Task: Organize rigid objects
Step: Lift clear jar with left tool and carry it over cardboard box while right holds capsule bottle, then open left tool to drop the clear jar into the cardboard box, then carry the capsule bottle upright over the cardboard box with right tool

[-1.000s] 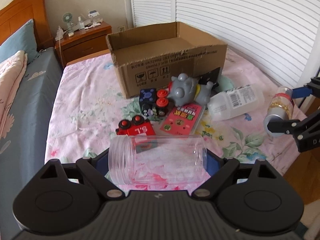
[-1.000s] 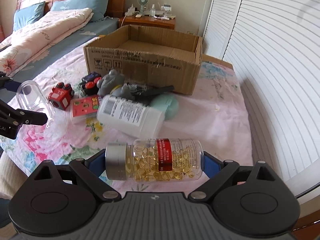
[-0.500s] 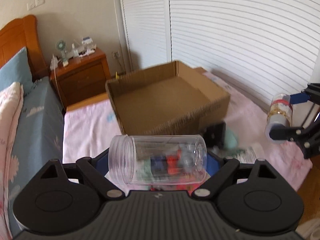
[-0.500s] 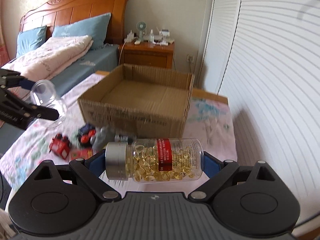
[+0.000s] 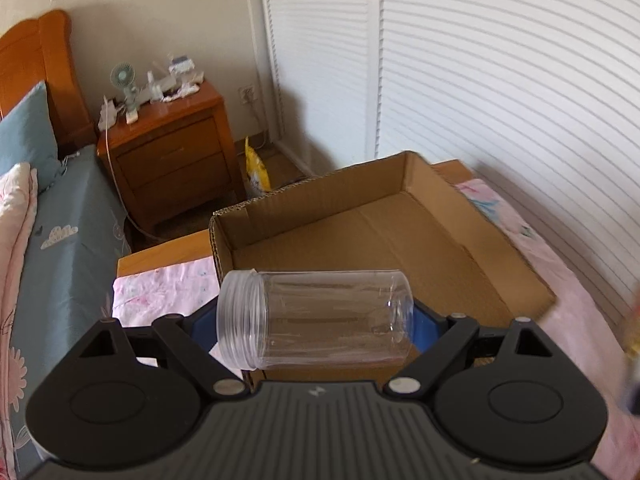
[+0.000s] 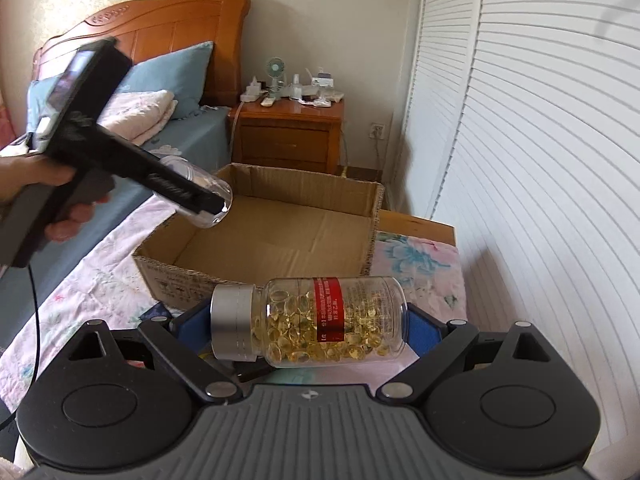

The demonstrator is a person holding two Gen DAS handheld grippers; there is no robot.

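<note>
My left gripper [image 5: 316,320] is shut on an empty clear plastic jar [image 5: 320,318], held sideways above the near-left corner of the open cardboard box [image 5: 400,240]. In the right wrist view the same jar [image 6: 208,196] hangs over the box's left wall [image 6: 160,244]. My right gripper [image 6: 308,324] is shut on a clear bottle of yellow capsules [image 6: 320,320] with a silver cap and red label, held sideways just in front of the box's near wall. The box inside looks empty.
The box sits on a pink floral bedspread [image 6: 100,272]. A wooden nightstand [image 5: 168,152] with a small fan stands behind it. White louvred doors [image 6: 540,160] run along the right. A yellow bag [image 5: 256,170] lies on the floor beyond the box.
Both grippers have risen and moved forward toward the box with their loads. The toys and white bottle on the bed have dropped out of view.
</note>
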